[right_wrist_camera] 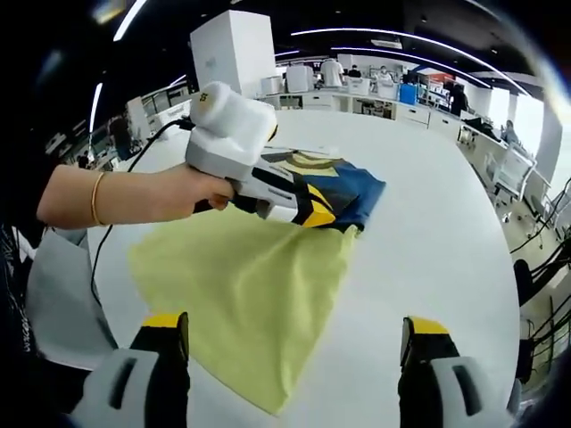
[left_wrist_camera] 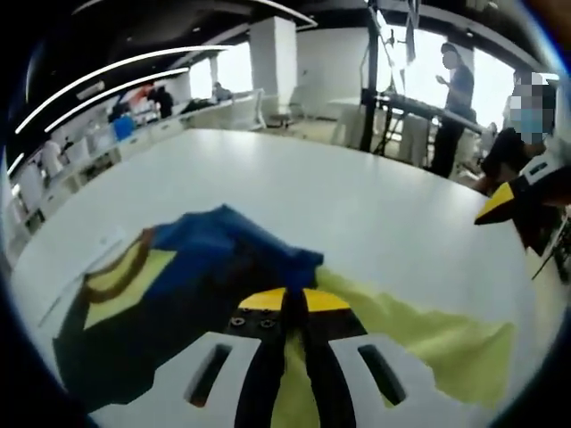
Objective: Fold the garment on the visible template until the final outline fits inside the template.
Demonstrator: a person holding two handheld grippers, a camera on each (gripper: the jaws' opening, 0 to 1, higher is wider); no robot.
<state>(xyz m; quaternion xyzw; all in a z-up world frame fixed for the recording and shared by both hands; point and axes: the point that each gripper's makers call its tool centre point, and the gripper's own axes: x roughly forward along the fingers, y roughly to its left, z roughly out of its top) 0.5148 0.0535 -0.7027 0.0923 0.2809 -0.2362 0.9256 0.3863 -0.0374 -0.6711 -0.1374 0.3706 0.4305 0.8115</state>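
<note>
The garment lies on the white table (right_wrist_camera: pixel 446 223), with a lime-yellow part (right_wrist_camera: pixel 250 285) spread flat and a blue and black part (right_wrist_camera: pixel 352 196) bunched beyond it. In the left gripper view the blue cloth (left_wrist_camera: pixel 232 241) is heaped just past my left gripper (left_wrist_camera: pixel 294 299), whose jaws are pressed together on the garment where blue meets yellow (left_wrist_camera: pixel 419 339). A hand (right_wrist_camera: pixel 192 192) holds the left gripper (right_wrist_camera: pixel 317 212) there. My right gripper (right_wrist_camera: pixel 294 334) hovers wide open over the yellow part's near edge, holding nothing. Its yellow-tipped end (left_wrist_camera: pixel 508 201) enters from the right.
The table edge (right_wrist_camera: pixel 513 294) runs close on the right. A cable (right_wrist_camera: pixel 111 223) trails along the left side. A sleeve (right_wrist_camera: pixel 62 294) hangs at the near left. People stand by desks (left_wrist_camera: pixel 451 98) beyond the far edge, and a white pillar (right_wrist_camera: pixel 234 49) rises behind.
</note>
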